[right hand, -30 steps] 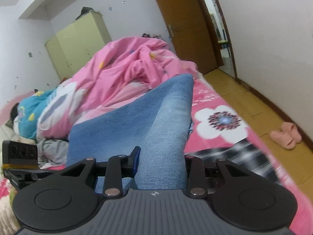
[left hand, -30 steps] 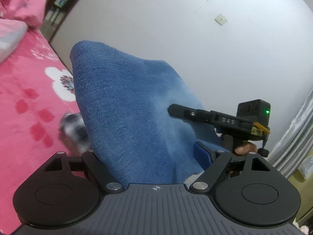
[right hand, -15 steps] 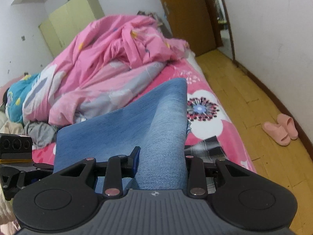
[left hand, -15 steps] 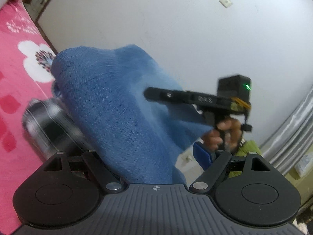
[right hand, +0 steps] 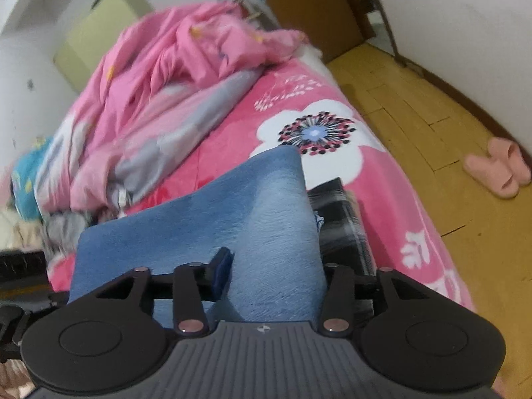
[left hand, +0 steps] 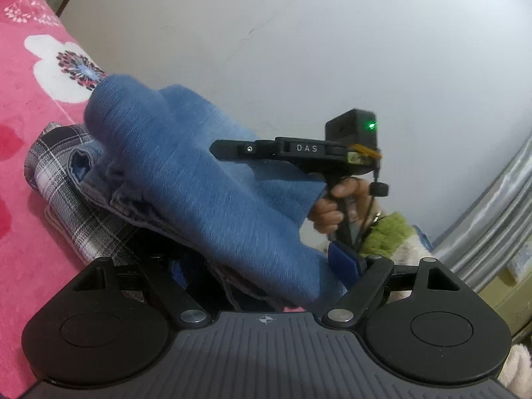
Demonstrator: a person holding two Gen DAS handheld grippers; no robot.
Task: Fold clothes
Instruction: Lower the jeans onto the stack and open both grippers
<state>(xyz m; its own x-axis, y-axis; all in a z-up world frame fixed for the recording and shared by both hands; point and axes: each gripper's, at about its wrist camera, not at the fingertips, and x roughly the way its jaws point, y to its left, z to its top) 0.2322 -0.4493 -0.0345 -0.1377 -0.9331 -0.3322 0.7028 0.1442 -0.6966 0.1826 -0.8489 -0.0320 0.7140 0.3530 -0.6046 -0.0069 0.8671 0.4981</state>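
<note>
Blue denim garment (left hand: 212,179) held over the bed (right hand: 382,179).
Left gripper (left hand: 266,276) and right gripper (right hand: 272,276) jaws clamp denim; keep edges level, lower onto checked cloth (left hand: 76,206).

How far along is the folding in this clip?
Done: a plaid garment already lies folded on the bed. In hand: both the left gripper and right gripper hold the blue jeans, doubled over. Left: lay them down; a crumpled pile waits.
</note>
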